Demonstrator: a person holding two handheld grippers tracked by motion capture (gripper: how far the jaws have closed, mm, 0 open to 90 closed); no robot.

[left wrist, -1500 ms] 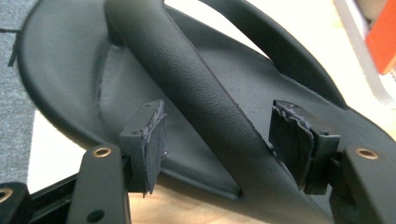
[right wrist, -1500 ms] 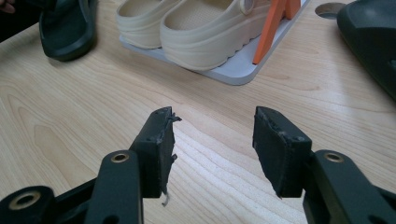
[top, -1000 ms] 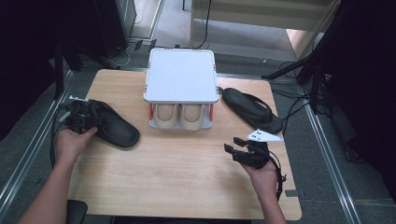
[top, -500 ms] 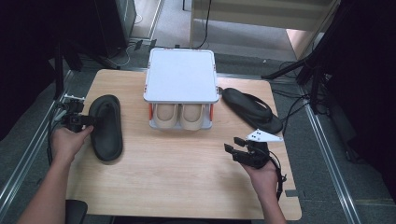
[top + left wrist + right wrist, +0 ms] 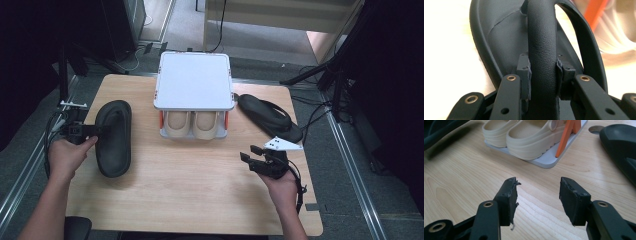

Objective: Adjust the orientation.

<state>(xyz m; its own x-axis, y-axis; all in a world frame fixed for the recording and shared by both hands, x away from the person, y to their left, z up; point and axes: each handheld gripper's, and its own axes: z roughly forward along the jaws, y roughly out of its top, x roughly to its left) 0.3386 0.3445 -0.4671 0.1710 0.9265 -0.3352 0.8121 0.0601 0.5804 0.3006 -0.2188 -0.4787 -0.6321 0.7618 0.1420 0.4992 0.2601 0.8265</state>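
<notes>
The left gripper (image 5: 543, 75) clamps its fingers on the black sandal's (image 5: 113, 137) strap, tipping the sandal on edge for carrying; the right gripper (image 5: 537, 195) waits over the worktop (image 5: 200, 185), fingers apart.

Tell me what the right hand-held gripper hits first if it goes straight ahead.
Probably the beige clogs on the rack's bottom shelf; bare table lies before them, though depth is unclear.

A two-tier shoe rack (image 5: 194, 82) is set at the back middle of the wooden table (image 5: 200, 195), with a pair of clogs (image 5: 192, 124) on its lower shelf. A sandal (image 5: 114, 137) is placed left of the rack, and a second sandal (image 5: 270, 116) lies just right of it.
</notes>
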